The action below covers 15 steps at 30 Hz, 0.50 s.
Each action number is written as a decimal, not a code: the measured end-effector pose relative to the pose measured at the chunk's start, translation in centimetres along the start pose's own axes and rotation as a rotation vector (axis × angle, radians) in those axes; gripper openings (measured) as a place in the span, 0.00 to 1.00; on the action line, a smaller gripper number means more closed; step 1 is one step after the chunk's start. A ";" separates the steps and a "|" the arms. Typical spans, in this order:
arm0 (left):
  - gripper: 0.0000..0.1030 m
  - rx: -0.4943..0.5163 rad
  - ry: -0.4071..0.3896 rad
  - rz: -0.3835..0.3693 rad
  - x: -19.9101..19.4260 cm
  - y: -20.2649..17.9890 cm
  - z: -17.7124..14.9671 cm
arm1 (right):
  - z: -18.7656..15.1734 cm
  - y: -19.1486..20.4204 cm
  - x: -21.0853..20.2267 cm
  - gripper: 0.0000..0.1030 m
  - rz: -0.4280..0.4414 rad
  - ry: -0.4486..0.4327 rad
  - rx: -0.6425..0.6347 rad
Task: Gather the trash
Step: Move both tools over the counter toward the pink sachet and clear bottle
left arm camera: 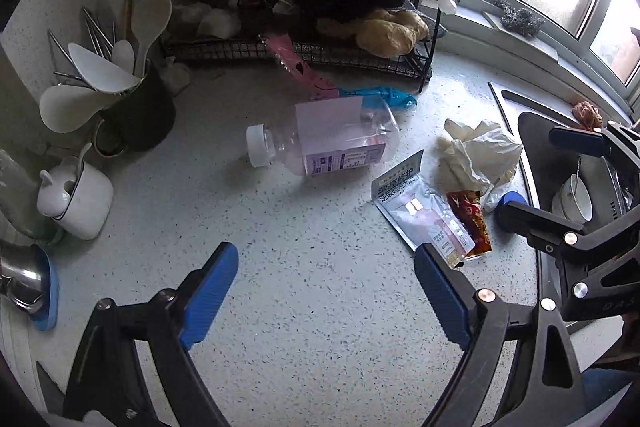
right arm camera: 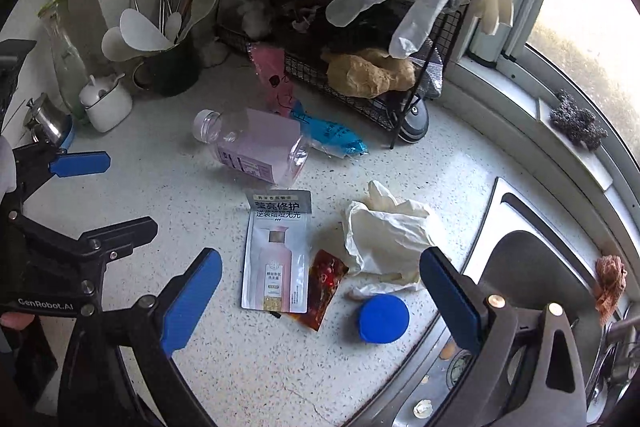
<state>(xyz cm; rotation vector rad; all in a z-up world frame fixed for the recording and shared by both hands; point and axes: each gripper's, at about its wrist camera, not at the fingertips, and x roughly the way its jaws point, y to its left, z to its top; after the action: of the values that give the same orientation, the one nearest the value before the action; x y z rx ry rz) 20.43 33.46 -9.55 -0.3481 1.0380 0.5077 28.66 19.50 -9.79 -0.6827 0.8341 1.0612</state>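
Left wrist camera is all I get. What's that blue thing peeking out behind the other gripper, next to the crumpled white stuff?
Observer: The right wrist camera shows it whole: a round blue lid, lying flat on the counter.
Operator: Is it touching the red packet?
Observer: No, a strip of bare counter lies between it and the red packet.
Operator: Anything hiding by the rack?
Observer: Yes, a round black and white thing sits at the front leg of the rack.

Surface (right arm camera: 280, 367): carries all the trash.
Bottle (right arm camera: 256, 147): on its side, in front of the wire rack (right arm camera: 360, 99).
Sachet (right arm camera: 276, 255): nearer than the bottle.
Sauce packet (right arm camera: 324, 287): touching the sachet's right edge.
Crumpled glove (right arm camera: 388, 235): right of the sachet.
Cap (right arm camera: 383, 319): nearer than the glove, beside the sink (right arm camera: 532, 267).
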 end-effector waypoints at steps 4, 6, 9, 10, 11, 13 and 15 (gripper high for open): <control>0.86 -0.039 0.048 -0.006 2.0 1.2 0.1 | 1.2 0.5 2.7 0.96 0.053 0.049 -0.056; 0.86 -0.050 0.063 0.000 2.8 1.7 0.3 | 2.0 0.7 4.1 0.96 0.065 0.070 -0.084; 0.86 -0.079 0.086 -0.004 4.0 2.7 0.8 | 3.0 1.1 6.1 0.96 0.091 0.104 -0.122; 0.86 -0.088 0.093 -0.007 4.3 2.9 0.9 | 3.2 1.3 6.7 0.96 0.103 0.117 -0.130; 0.86 -0.096 0.101 -0.008 4.7 3.1 1.0 | 3.4 1.4 7.4 0.96 0.116 0.127 -0.137; 0.86 -0.104 0.112 -0.002 5.4 3.4 1.2 | 3.8 1.5 8.6 0.96 0.133 0.142 -0.148; 0.86 -0.108 0.120 0.008 6.1 3.5 1.4 | 4.2 1.7 9.8 0.93 0.154 0.162 -0.168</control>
<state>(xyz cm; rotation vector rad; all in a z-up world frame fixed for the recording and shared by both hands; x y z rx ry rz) 21.97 38.53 -14.41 -0.4752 1.1305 0.5564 30.58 28.06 -16.03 -0.8654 0.9564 1.2367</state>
